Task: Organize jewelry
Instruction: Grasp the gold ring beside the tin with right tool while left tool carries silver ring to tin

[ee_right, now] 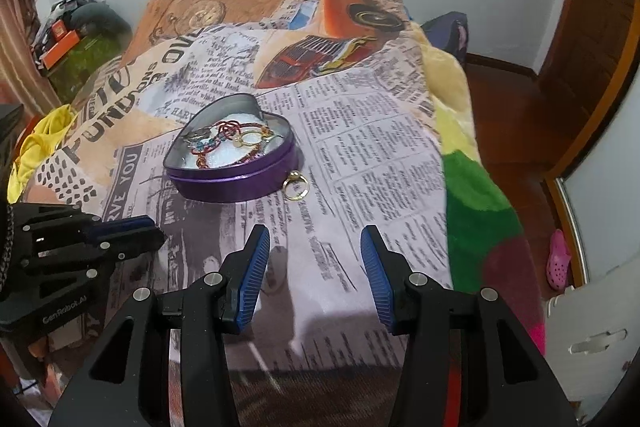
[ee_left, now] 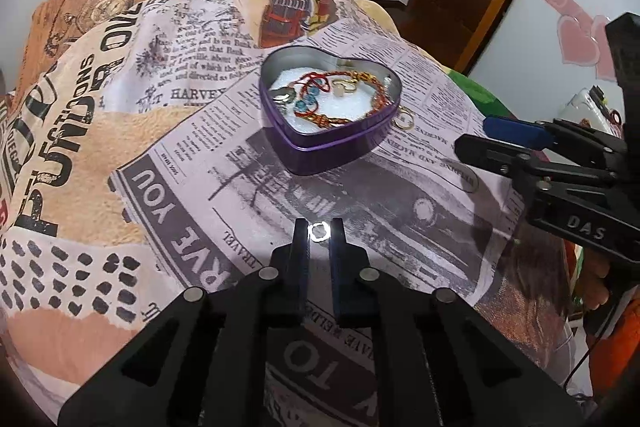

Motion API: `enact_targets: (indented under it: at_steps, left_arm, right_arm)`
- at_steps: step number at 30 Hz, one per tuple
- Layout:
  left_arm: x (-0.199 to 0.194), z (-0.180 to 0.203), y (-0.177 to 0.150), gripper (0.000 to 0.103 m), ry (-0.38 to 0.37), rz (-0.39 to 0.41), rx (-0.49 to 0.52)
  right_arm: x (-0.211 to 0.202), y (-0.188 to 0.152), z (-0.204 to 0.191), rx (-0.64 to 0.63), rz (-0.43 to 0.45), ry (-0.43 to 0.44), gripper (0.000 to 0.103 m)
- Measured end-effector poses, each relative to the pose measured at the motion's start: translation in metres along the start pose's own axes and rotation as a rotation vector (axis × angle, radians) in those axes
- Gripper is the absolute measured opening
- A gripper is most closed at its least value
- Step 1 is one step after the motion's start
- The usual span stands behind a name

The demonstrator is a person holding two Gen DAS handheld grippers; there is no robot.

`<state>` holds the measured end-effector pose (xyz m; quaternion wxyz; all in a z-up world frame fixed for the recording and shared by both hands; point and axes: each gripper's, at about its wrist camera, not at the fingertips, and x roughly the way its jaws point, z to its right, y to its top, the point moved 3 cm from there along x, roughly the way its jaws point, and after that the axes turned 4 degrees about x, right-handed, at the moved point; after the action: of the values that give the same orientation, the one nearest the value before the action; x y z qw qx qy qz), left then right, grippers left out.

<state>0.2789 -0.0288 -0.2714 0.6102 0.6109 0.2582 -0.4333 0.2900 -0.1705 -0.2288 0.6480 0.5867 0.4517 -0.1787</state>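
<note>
The left claw (ee_left: 319, 231) pinches a small ring (ee_left: 319, 231); the right claw (ee_right: 315, 241) gapes wide. The heart tin (ee_right: 240, 179) holds bracelets (ee_left: 372, 99) and rings.

Between the left fingers (ee_left: 338, 239), a shiny metal ring (ee_left: 319, 231) glares. Ahead, the heart tin (ee_right: 240, 183) is glossy purple metal outside, dull silver inside. The blanket (ee_right: 380, 155) is soft, matt cloth.
</note>
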Motion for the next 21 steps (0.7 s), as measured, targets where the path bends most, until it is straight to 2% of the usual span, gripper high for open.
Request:
enact_targets:
  at_steps: [8, 13, 18, 20, 21]
  left_arm:
    - [-0.012, -0.012, 0.008, 0.008, 0.036, 0.049, -0.012]
    - [-0.016, -0.017, 0.013, 0.008, 0.031, 0.068, -0.020]
    - [-0.021, -0.016, 0.016, 0.008, 0.028, 0.088, -0.013]
    - [-0.023, -0.016, 0.017, 0.008, 0.025, 0.097, -0.012]
    - [-0.024, -0.016, 0.018, 0.008, 0.024, 0.101, -0.012]
  right_arm:
    - [0.030, 0.011, -0.010, -0.029, -0.050, 0.014, 0.044]
    - [0.045, 0.013, -0.012, -0.059, -0.075, -0.001, 0.043]
    - [0.049, 0.014, -0.012, -0.071, -0.069, -0.007, 0.030]
    - [0.049, 0.014, -0.013, -0.080, -0.071, -0.005, 0.017]
    - [0.049, 0.014, -0.014, -0.086, -0.074, -0.005, 0.015]
